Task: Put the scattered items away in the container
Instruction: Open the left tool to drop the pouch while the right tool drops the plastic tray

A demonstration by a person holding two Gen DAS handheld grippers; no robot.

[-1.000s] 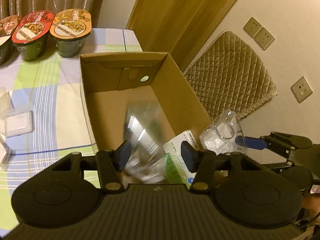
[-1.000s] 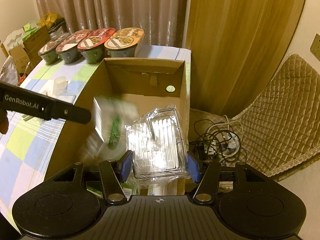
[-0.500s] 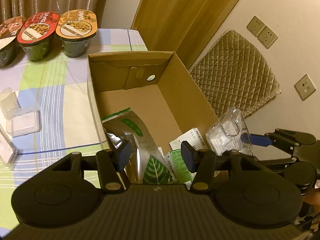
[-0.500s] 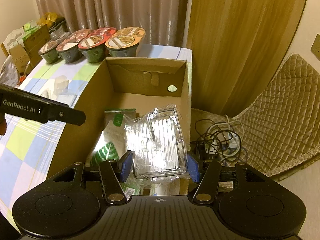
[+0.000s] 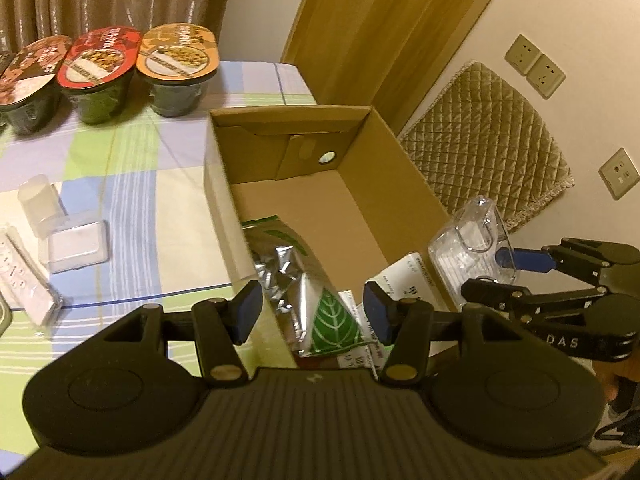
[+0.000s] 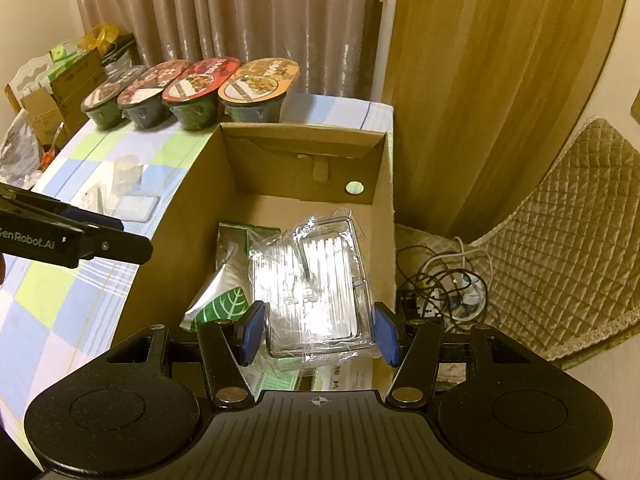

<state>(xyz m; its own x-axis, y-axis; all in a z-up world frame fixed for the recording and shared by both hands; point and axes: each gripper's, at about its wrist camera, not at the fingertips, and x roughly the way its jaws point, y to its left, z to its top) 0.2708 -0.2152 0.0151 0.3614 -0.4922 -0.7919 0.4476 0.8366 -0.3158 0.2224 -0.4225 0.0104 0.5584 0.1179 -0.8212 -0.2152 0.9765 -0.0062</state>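
Box (image 5: pixel 404 184) on surface (image 5: pixel 132 184): foil pouch (image 5: pixel 304 292) now lying inside, settled since a second ago, when it was mid-drop blur. Left gripper (image 5: pixel 312 312) spread apart, empty, above near wall of box. Small clear cases (image 5: pixel 76 240) remain out on surface.

Right view: right gripper (image 6: pixel 318 332) clamped on clear plastic case (image 6: pixel 316 280), held over box (image 6: pixel 188 216), unchanged. Judgement: next is release into box, then fetch remaining items.
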